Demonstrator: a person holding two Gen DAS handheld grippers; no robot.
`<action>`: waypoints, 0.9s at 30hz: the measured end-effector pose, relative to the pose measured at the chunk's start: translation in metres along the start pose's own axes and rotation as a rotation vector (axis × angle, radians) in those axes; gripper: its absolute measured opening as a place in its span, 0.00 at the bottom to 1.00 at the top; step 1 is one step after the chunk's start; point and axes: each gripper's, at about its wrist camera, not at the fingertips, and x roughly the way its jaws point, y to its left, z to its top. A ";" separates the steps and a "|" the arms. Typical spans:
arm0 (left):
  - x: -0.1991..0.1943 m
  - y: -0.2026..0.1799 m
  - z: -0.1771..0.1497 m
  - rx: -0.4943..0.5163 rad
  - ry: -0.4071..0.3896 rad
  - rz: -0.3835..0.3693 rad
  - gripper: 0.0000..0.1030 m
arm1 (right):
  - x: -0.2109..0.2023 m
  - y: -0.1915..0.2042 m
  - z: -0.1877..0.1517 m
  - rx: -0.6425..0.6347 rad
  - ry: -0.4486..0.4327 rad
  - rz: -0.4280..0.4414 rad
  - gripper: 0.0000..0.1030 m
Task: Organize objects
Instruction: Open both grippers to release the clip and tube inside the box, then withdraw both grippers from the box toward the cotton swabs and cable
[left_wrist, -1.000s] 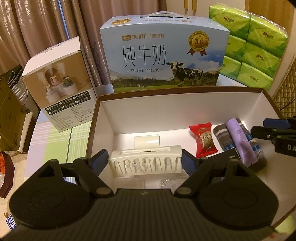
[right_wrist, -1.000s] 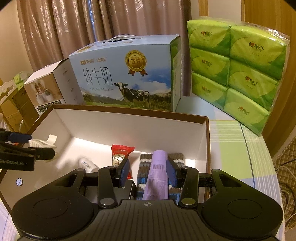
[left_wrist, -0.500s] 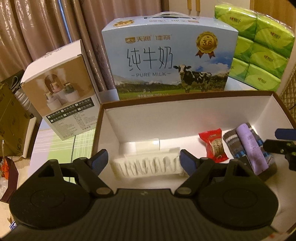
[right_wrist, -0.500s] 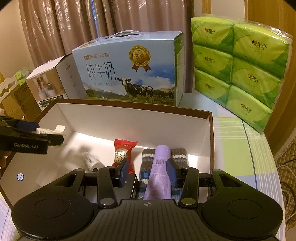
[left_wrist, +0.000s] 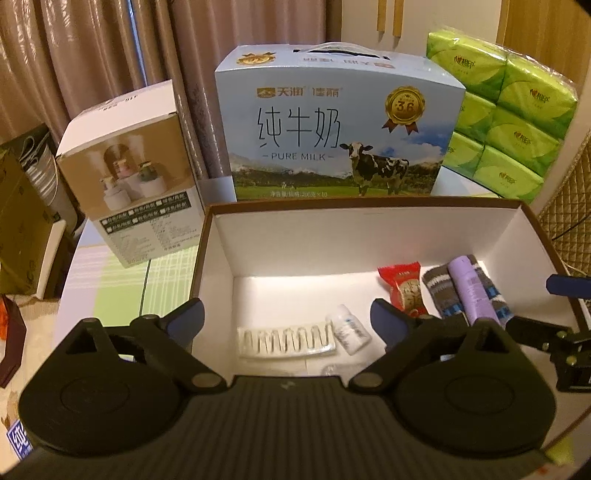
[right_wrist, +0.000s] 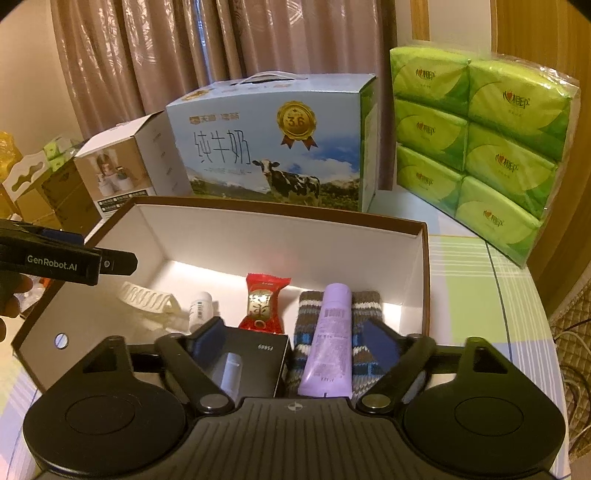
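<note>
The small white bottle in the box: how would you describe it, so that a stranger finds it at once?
Look inside the open brown-rimmed box in front of the blue milk carton. On its white floor, left of the red snack packet, lies the small white bottle, its side against the ribbed white hair clip. It alone is a smooth labelled cylinder.

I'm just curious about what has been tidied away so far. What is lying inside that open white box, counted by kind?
White hair clip: 1
Small white bottle: 1
Red wrapped snack: 1
Striped knitted socks, one bundle: 1
Purple tube, lying on the socks: 1
Black box: 1
Total: 6
</note>
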 end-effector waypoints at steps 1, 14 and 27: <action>-0.003 0.000 -0.001 -0.006 0.006 -0.001 0.92 | -0.002 0.001 -0.001 0.002 0.000 0.004 0.84; -0.045 -0.004 -0.018 -0.036 0.044 -0.007 0.92 | -0.033 0.003 -0.011 0.056 -0.013 0.016 0.95; -0.091 -0.011 -0.042 -0.046 0.034 -0.051 0.92 | -0.073 0.014 -0.024 0.085 -0.031 0.046 0.97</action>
